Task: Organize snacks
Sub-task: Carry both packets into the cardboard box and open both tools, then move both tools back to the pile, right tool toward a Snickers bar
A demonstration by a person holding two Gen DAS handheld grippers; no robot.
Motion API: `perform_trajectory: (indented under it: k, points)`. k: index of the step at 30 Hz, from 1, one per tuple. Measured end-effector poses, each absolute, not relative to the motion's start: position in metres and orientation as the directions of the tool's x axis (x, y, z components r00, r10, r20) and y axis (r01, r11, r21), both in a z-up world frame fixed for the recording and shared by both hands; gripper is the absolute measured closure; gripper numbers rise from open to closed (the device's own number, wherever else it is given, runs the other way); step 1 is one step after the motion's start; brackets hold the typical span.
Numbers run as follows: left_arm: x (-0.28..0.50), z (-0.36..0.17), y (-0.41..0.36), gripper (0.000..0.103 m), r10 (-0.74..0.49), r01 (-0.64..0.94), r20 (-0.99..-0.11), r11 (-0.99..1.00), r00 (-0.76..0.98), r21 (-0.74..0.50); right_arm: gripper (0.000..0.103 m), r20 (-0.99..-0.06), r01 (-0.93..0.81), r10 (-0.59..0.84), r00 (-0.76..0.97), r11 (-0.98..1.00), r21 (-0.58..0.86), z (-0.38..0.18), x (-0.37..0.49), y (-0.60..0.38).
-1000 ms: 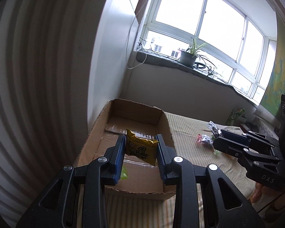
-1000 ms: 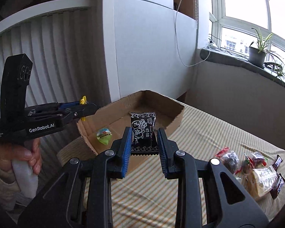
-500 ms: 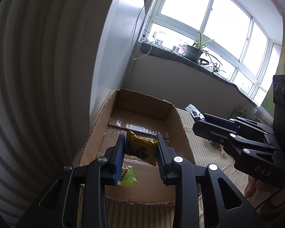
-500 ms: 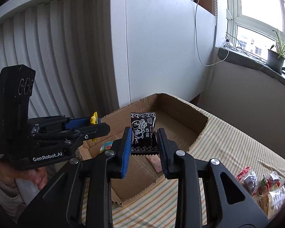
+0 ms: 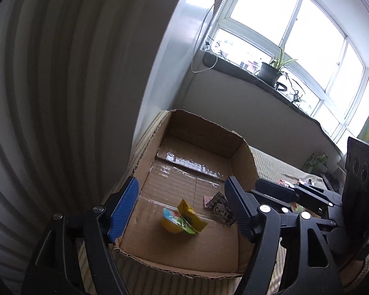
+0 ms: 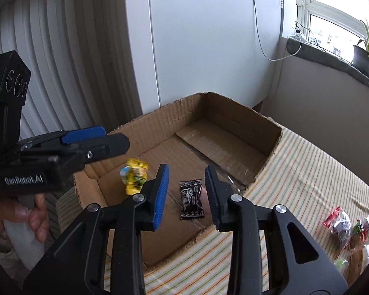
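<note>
An open cardboard box [image 5: 201,123] [image 6: 160,113] sits on a striped cloth. My left gripper [image 5: 182,184] [image 6: 113,139] hangs over its near left corner, jaws opening wide, nothing between the pads. Below it, a blurred yellow snack packet [image 5: 192,217] [image 6: 135,177] drops onto a jelly cup [image 5: 171,222] on the box floor. My right gripper [image 6: 187,169] [image 5: 260,186] is over the box's near side, jaws opening. A black snack packet [image 6: 192,199] [image 5: 220,206] sits loose in the gap, clear of both pads.
A small pink wrapper [image 5: 206,200] lies on the box floor beside the black packet. Several wrapped snacks [image 6: 342,226] lie on the striped cloth [image 6: 307,172] to the right. A wall and radiator stand behind the box; a potted plant [image 5: 268,73] is on the windowsill.
Both grippers moved in lower over the box. The left jaws spread wide and let the yellow packet fall. The right jaws parted and the black packet came loose.
</note>
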State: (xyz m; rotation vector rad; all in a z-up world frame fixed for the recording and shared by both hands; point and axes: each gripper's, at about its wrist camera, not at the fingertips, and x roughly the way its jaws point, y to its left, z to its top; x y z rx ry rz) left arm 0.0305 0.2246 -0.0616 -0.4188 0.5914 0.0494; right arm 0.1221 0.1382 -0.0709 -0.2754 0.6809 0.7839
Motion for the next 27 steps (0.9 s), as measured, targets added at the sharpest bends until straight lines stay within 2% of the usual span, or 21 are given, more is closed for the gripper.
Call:
perform_trajectory:
  k: [5,7,9,13,15,27]
  points:
    - [0.021,-0.057,0.227,0.031,-0.050,-0.185,-0.548,0.912,0.835,-0.366,0.063,-0.642,-0.716,0.558,0.526,0.698,0.019,-0.065,0.109,0.123]
    - [0.015,-0.053,0.226,0.031,-0.043,-0.189,-0.544,0.912,0.838,-0.364,0.059,-0.635,-0.717,0.561,0.531,0.696,0.016,-0.062,0.103,0.122]
    - [0.010,-0.049,0.224,0.031,-0.039,-0.189,-0.540,0.914,0.840,-0.360,0.048,-0.628,-0.719,0.565,0.535,0.695,0.012,-0.059,0.096,0.121]
    - [0.004,-0.043,0.218,0.031,-0.038,-0.184,-0.542,0.919,0.839,-0.349,0.046,-0.608,-0.710,0.564,0.558,0.704,0.001,-0.054,0.086,0.118]
    - [0.004,-0.039,0.212,0.031,-0.038,-0.178,-0.544,0.924,0.838,-0.339,0.037,-0.598,-0.703,0.566,0.568,0.711,0.006,-0.051,0.083,0.114]
    - [0.017,-0.017,0.147,0.025,-0.058,-0.095,-0.548,0.964,0.835,-0.247,0.035,-0.537,-0.627,0.560,0.630,0.776,0.074,-0.043,0.078,0.044]
